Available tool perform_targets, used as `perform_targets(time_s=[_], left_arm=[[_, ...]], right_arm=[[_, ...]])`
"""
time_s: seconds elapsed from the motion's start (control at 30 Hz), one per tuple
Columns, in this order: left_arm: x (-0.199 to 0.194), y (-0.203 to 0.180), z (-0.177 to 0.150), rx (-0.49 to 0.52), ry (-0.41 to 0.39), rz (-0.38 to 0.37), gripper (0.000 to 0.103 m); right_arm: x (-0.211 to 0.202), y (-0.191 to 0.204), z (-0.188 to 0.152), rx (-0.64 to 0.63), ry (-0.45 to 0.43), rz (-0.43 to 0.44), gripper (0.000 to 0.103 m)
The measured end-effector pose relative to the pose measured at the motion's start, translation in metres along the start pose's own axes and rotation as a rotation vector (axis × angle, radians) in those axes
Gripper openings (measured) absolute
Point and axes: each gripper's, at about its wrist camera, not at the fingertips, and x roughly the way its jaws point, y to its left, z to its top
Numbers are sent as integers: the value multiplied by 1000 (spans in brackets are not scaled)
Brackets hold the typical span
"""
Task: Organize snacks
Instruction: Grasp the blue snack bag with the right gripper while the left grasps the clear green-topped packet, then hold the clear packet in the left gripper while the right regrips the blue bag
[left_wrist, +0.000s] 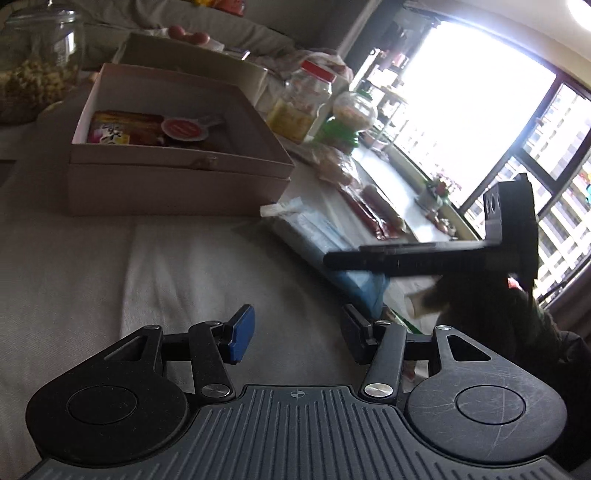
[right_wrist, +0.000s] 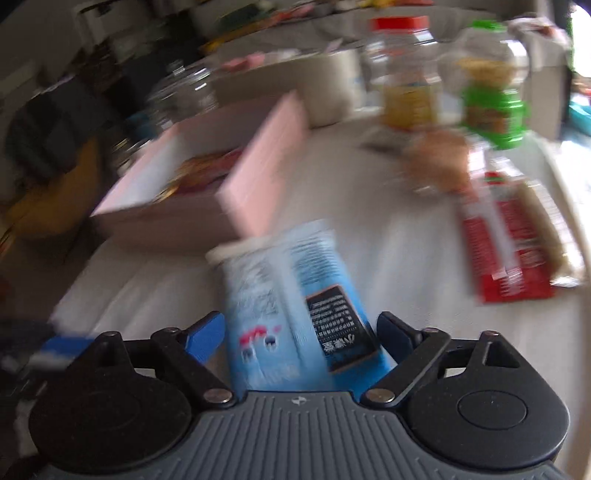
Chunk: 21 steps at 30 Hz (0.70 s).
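Our left tongs (left_wrist: 297, 334) stand wide apart over the bare counter (left_wrist: 184, 258), gripping nothing. Our right tongs (right_wrist: 301, 338) gape around the blue snack packet (right_wrist: 291, 295), which lies on the counter just before the pink box (right_wrist: 258, 170); whether the pads touch it we cannot tell.
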Motion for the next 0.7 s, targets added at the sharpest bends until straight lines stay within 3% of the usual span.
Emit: perform_targets(time_s=[0.1,0.27,0.47,0.57,0.7], left_arm=[[2,-14,-2,55,19,-50,56],[10,-44,-13,180,50,-105,56],[19,-82,-23,376,84,-102,56],[28,-110,-29,530,113,-97,57],[51,-140,-42,710,158,-14,57]], right_arm=[[-2,21,-10,-68,11,-41,79],[-28,16,-24,-9,-21,-54,75],[-83,-24,-47,128,-153,-251,75],[-102,-27,-77,149,-156,-350,76],[-106,-32,-114,222,-150,-387,81]])
